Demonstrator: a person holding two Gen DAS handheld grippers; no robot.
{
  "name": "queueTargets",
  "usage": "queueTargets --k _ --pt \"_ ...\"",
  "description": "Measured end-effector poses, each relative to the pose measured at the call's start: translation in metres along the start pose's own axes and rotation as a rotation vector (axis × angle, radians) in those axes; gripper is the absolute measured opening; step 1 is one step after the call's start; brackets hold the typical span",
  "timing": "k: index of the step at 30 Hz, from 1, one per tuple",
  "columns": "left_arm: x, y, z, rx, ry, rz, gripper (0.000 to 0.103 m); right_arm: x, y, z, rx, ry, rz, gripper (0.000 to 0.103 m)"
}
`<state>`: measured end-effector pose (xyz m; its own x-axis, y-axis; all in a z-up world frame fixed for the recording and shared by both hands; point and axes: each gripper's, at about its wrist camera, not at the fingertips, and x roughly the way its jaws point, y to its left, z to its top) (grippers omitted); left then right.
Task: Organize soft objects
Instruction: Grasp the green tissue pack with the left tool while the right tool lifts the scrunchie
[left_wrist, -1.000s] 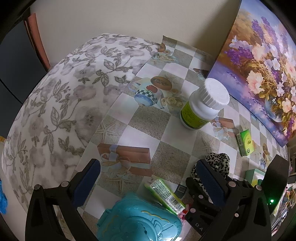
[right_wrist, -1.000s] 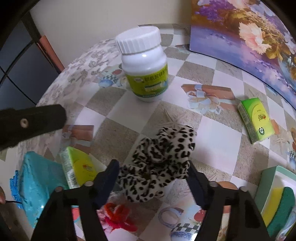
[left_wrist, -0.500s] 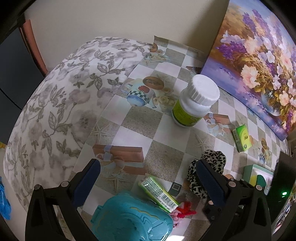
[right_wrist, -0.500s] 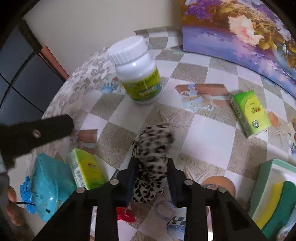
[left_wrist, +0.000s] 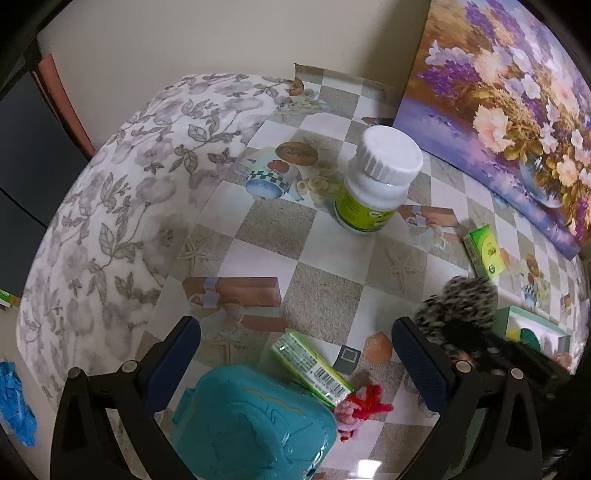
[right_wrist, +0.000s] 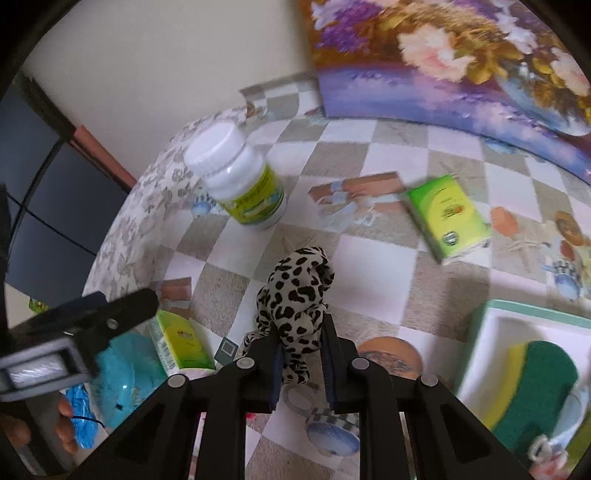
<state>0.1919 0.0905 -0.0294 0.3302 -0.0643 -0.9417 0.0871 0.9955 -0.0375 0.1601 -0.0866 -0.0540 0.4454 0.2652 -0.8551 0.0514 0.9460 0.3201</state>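
Desk under a checkered printed cloth carries everything, with a floral painting leaning at its far edge. A teal plastic case lies at the near side between the fingers of the left gripper, whose jaws stand wide apart with nothing in their grip. A white pill bottle with a green label stands upright near the middle. A mint tray on the right holds a green and yellow sponge. The right gripper has its jaws pressed tight on a leopard-print scrunchie, which bulges up above the fingers. A green box lies flat near the painting; another green packet touches the case, just beside a red and pink hair tie.
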Motion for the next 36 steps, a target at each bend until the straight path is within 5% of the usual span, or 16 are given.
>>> queueTargets --k 7,16,26,28,33,36 --pt "0.001 -0.026 0.005 0.203 0.081 -0.027 0.103 -0.031 -0.017 0.000 0.037 -0.007 -0.047 0.019" --pt "0.028 -0.049 0.006 0.512 0.341 -0.050 0.103 -0.060 -0.036 -0.006 0.110 -0.020 -0.045 0.019" --pt "0.061 -0.054 0.002 0.601 0.445 0.009 0.102 -0.077 -0.051 -0.018 0.175 -0.022 -0.068 0.019" --pt "0.065 -0.058 0.000 0.609 0.455 -0.003 0.097 -0.078 -0.053 -0.021 0.183 -0.021 -0.074 0.019" --pt "0.071 -0.058 -0.002 0.607 0.470 -0.003 0.068 -0.081 -0.057 -0.026 0.199 -0.020 -0.079 0.019" --pt "0.074 -0.051 0.001 0.594 0.462 -0.001 0.067 -0.083 -0.056 -0.029 0.201 -0.024 -0.076 0.019"
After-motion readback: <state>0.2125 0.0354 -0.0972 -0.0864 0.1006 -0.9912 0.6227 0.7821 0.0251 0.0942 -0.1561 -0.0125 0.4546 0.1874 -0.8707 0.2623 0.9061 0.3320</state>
